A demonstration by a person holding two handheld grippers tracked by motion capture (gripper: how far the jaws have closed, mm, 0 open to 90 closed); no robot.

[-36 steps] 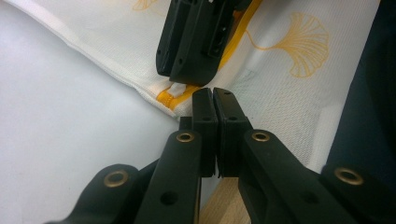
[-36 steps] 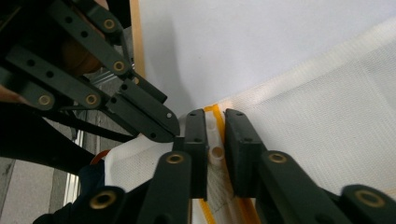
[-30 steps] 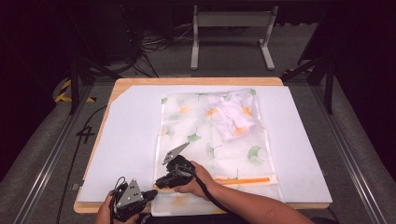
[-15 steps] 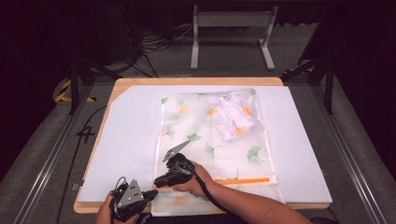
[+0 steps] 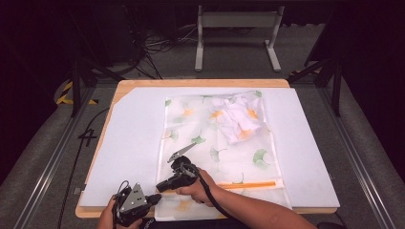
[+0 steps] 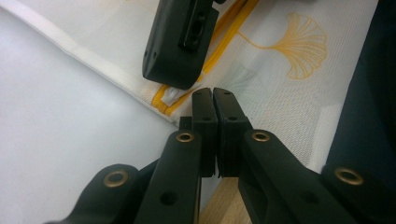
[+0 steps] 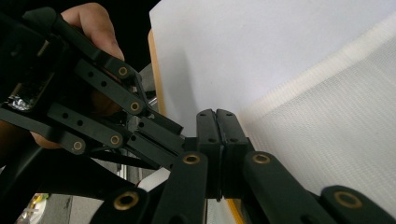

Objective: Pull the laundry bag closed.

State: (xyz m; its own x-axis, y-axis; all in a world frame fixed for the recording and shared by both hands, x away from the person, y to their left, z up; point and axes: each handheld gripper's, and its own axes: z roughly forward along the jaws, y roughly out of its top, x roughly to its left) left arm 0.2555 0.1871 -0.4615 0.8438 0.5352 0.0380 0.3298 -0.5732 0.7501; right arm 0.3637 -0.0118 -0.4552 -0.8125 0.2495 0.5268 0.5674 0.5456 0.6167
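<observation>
A white mesh laundry bag [image 5: 224, 152] printed with ginkgo leaves lies flat on the white board [image 5: 129, 143]. A crumpled white garment [image 5: 236, 121] sits inside it at the far right. An orange zipper [image 5: 248, 184] runs along the bag's near end. My right gripper [image 5: 160, 187] is shut, its tips at the bag's near-left corner by the zipper's end [image 6: 163, 95]. Just beside it, at the same corner, my left gripper [image 5: 154, 197] is also shut. In the left gripper view the left gripper [image 6: 215, 93] points at the mesh. In the right gripper view the right gripper [image 7: 215, 113] lies along the bag's edge [image 7: 299, 79].
The board rests on a wooden table [image 5: 200, 83] whose near edge lies under my hands. Dark floor, cables and a metal stand [image 5: 236, 28] lie beyond the far edge. Metal rails [image 5: 47, 162] run along both sides.
Almost nothing; the right gripper has shifted very slightly at the bag's near-left corner, and the left gripper stays where it was.
</observation>
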